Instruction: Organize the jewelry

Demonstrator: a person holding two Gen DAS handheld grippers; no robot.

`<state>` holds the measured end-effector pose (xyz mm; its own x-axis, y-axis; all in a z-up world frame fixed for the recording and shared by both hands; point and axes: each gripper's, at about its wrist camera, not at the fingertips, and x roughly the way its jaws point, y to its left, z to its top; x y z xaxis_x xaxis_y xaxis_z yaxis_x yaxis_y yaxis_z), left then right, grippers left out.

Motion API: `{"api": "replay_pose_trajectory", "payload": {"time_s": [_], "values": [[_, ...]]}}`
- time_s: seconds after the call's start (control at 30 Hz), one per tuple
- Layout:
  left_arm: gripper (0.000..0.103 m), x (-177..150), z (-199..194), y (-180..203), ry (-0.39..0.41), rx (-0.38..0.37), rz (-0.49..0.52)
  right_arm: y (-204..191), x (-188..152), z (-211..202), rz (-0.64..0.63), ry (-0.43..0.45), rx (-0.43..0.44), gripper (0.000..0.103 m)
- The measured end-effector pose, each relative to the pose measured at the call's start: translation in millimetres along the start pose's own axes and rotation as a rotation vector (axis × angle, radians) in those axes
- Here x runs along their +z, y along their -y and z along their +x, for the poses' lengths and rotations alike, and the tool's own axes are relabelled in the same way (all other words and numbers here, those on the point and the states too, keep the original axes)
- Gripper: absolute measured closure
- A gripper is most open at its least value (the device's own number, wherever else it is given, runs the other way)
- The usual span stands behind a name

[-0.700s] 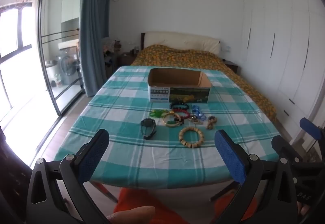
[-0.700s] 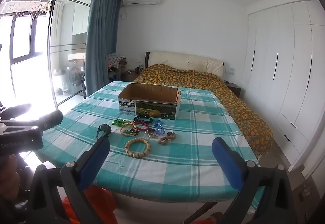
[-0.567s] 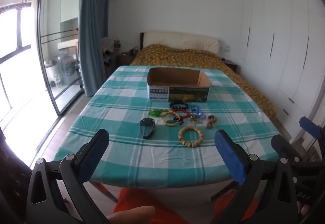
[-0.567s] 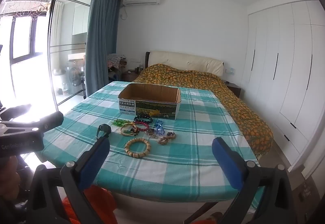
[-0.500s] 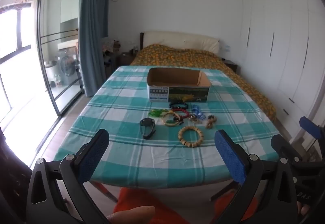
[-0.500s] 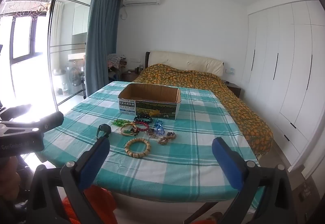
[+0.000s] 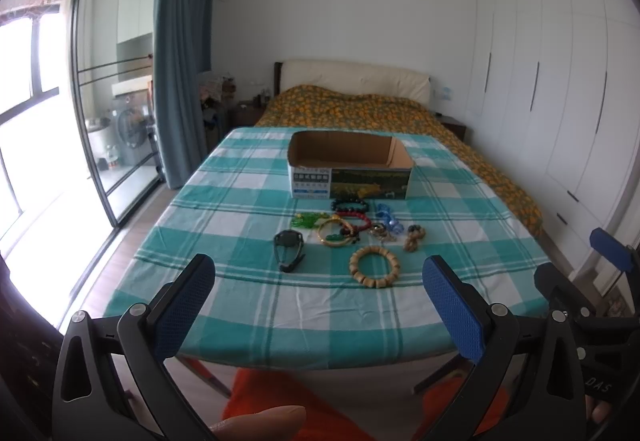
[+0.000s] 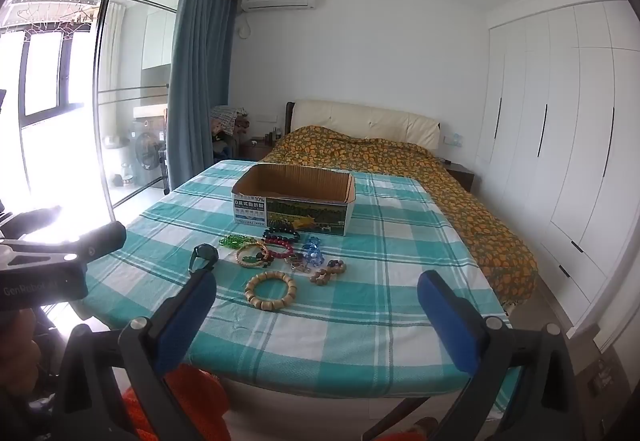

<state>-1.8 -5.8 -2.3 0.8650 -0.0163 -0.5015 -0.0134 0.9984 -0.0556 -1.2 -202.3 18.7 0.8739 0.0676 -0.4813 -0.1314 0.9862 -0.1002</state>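
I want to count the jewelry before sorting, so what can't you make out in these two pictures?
- Box floor: both views, hidden by its near wall, so its contents are unknown.
- Tangled pile: both views, bracelets overlap and are too small to count.
- Watch: right wrist view, strap cut off behind the right claw's finger.
- Small metal piece: too small to identify.

Left gripper (image 7: 316, 305): 2 black plastic arms, each tipped with a blue dimpled pad and pinned by a silver screw. Right gripper (image 8: 314, 313) has the same build; its body, seen right of the left tongs, bears pale letters "DAS". Orange clothing (image 7: 280, 389) shows below both tongs.
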Motion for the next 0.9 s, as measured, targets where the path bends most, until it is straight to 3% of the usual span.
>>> {"api": "replay_pose_trajectory", "payload": {"time_s": [0.9], "values": [[0.0, 1.3, 2.8, 1.2, -0.021, -0.011, 0.015, 2.7, 1.3, 2.9, 0.006, -0.008, 0.001, 0.0]]}}
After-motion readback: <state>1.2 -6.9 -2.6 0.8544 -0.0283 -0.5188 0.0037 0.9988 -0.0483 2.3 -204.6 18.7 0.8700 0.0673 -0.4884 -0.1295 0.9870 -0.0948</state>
